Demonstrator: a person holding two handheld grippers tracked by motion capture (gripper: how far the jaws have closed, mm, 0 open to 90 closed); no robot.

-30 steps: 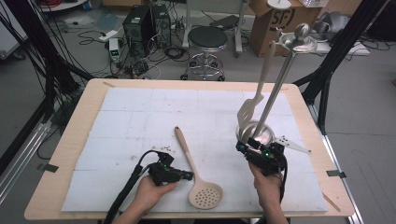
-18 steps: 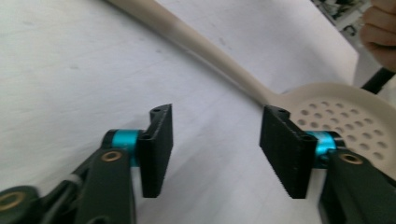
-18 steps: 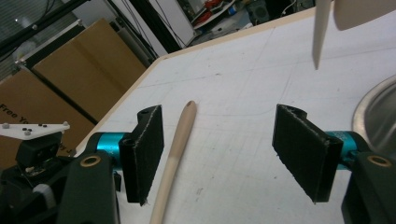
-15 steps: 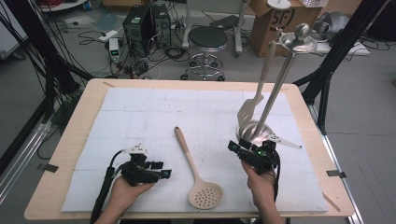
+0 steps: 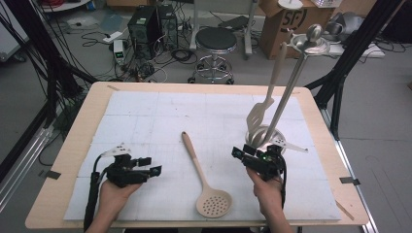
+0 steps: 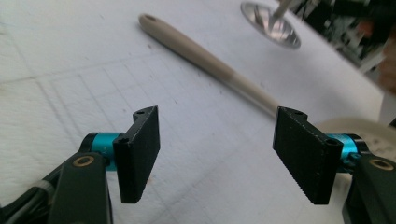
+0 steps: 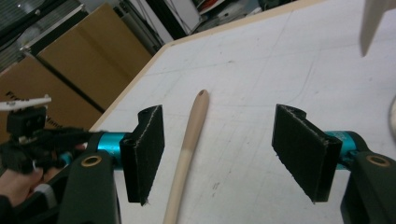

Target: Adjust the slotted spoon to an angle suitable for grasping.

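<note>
Light is even and bright over the white mat (image 5: 160, 121), which washes out almost to glare in both gripper views. Shadows are soft and short; a faint one lies beside the beige skimmer (image 5: 204, 180). In the left gripper view the skimmer's handle blurs far from the lens, and the steel holder (image 6: 270, 24) beyond it is soft. The floor behind the mat is dimmer and grainy.

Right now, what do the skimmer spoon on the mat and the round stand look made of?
Skimmer spoon: matte beige, uniform colour, no shine; likely plastic or nylon, possibly wood composite. Round stand: bright, mirror-like disc with a silver rod rising from it; looks like polished metal, probably steel.
</note>
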